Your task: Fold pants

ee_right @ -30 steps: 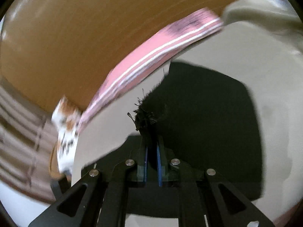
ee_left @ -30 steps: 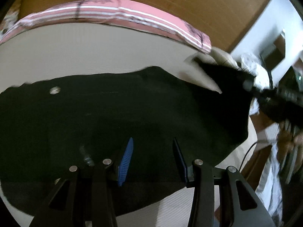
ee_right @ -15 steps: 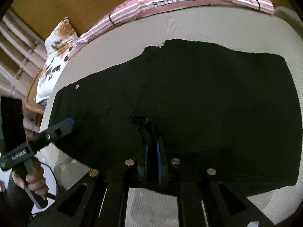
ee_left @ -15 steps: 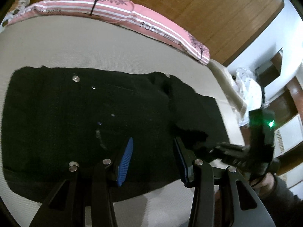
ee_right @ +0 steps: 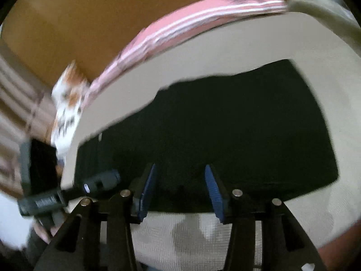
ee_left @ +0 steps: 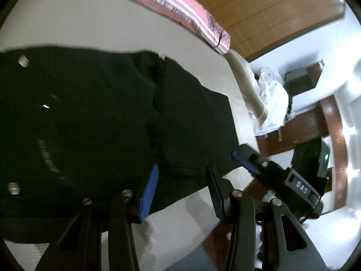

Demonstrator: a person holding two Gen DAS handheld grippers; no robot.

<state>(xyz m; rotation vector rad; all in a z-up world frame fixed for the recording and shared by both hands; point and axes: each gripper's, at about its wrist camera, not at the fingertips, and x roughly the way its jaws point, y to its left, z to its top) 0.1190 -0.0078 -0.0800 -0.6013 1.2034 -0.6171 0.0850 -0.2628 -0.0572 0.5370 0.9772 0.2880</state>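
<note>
Black pants [ee_left: 90,124] lie flat on the beige bed [ee_left: 90,22], with a fold line running down their middle. My left gripper [ee_left: 181,192] hangs open just over their near edge, nothing between its blue pads. To its right, off the pants' corner, one blue-tipped finger [ee_left: 242,159] of the right gripper shows. In the right wrist view the pants [ee_right: 225,135] form a dark rectangle. My right gripper [ee_right: 179,189] stands over their near hem with its jaws opening and no cloth pinched. The left gripper's fingertip [ee_right: 112,176] reaches in from the lower left.
A pink striped blanket [ee_left: 191,15] lies along the far side of the bed under a wooden headboard [ee_left: 270,6]. A floral pillow [ee_right: 67,103] sits at the bed's left end. A white bag [ee_left: 273,97] and dark furniture stand past the right edge.
The right gripper brought the cloth it pinched down onto the pants, then opened and let go, drawing back to the near hem. The left gripper stayed open and swung toward the right.
</note>
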